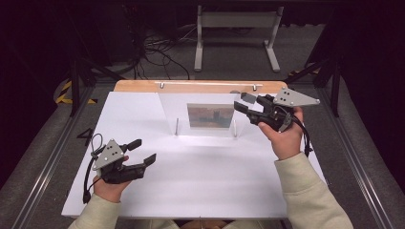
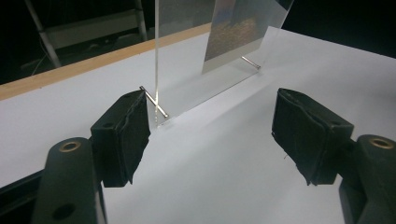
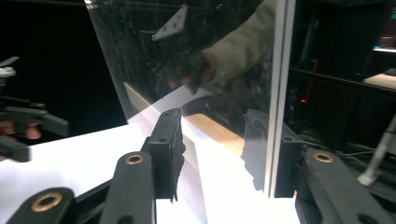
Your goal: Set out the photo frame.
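A: At the far middle of the white table [image 1: 143, 191], just before the wooden strip [image 1: 138, 86], stands the clear acrylic panel [image 1: 205, 114]. Upright, on two thin metal pin feet [image 2: 154, 101] that cross under its lower edge. A small printed picture [image 1: 210, 116] sits inside it.

B: Orientation?

A: Broad faces look toward the person and away. Long axis runs left–right along the table, parallel to the wooden strip. Edges point to the sides.

B: Tools?

A: Right gripper [image 1: 246, 104] at the panel's right edge, jaws apart. In the right gripper view the panel's edge [image 3: 279, 93] stands between the two pads, one pad on each face, a gap showing on the near pad's side; not yet clamped. Left gripper [image 1: 143, 151] low over the table, well short of the panel, jaws wide apart, nothing held. Its own view looks at the panel's left foot.

B: Handling estimate?

A: Judged stiff, fairly light, smooth and slippery on the faces; scratches and fingerprints likely, chips at corners possible. Narrow base, so it should tip easily front to back.

B: Where to grip?

A: Across the thickness at a side edge, pads flat on both faces, around mid-height. Avoid the pin feet; they look loose-fitting, though I cannot tell.
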Motion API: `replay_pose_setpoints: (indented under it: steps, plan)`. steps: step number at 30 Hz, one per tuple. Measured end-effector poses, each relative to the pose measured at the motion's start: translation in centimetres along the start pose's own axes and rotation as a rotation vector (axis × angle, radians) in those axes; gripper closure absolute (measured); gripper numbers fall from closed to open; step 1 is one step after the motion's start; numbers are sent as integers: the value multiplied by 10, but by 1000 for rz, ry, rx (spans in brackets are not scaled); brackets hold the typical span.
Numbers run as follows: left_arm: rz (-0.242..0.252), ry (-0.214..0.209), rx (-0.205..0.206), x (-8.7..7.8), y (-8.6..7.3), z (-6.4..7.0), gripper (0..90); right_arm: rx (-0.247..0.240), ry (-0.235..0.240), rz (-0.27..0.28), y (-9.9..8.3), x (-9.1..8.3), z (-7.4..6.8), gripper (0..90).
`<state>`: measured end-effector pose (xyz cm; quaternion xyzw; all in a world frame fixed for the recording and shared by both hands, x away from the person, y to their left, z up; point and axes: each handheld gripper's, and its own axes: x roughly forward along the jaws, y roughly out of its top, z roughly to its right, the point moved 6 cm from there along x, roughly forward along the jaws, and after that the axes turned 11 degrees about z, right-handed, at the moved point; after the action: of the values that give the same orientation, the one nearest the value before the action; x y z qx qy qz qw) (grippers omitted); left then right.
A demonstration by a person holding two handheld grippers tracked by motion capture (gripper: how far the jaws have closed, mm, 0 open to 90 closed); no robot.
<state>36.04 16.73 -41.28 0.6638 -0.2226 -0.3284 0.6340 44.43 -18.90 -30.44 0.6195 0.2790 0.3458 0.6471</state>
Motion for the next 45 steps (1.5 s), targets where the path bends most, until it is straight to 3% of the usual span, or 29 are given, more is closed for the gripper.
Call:
replay_pose_setpoints:
  steps: [12,39,45]
  plan:
    - [-38,-17,-26,5,-7,-3,249,6,-89,-14,-7,17,25,530]
    - [-74,-20,-32,6,-13,-3,239,31,-216,-93,-19,39,68,561]
    - [-76,-22,-37,6,-14,-4,235,35,-244,-95,-21,36,70,448]
